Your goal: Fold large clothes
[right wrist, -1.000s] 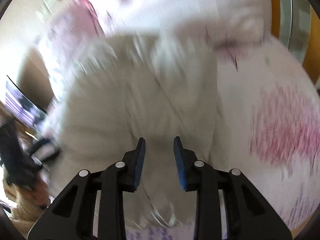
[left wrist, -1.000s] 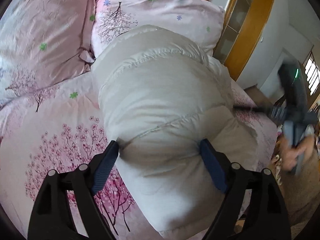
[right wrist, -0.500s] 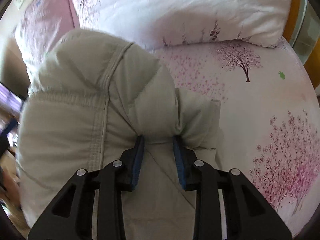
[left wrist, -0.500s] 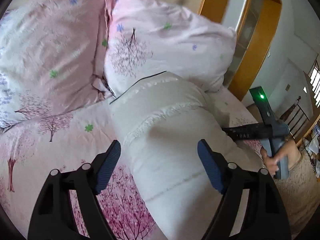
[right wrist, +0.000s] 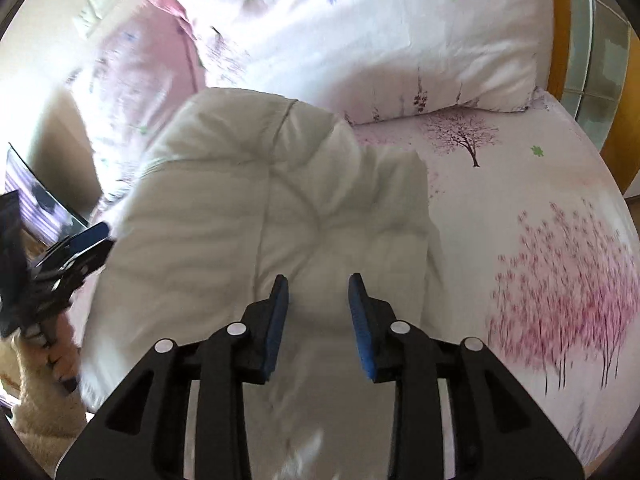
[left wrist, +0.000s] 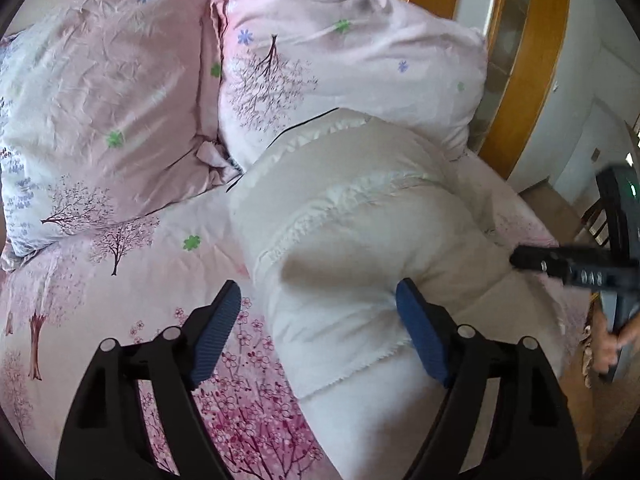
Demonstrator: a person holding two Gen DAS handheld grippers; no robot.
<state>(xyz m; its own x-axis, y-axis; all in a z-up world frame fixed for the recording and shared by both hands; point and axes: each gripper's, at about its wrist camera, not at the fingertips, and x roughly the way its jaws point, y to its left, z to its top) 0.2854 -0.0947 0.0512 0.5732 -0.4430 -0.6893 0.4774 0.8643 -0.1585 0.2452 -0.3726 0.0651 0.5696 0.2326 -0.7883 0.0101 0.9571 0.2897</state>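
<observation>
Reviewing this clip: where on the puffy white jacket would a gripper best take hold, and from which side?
Probably the thin flat flap sticking out toward the bedsheet, approached from that open side. The puffy white jacket bulges too thick elsewhere, and pillows block its far end. The right gripper, jaws just opening, straddles a fat bulge without clamping it.

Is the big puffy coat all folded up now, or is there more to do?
Nearly done, it seems. The white puffy coat already lies in a thick folded bundle on the flowery bed sheet, its top against a pillow. The left gripper is open around it. The right gripper has just been opening and no longer pinches the padding. Perhaps only patting it flat is left.
</observation>
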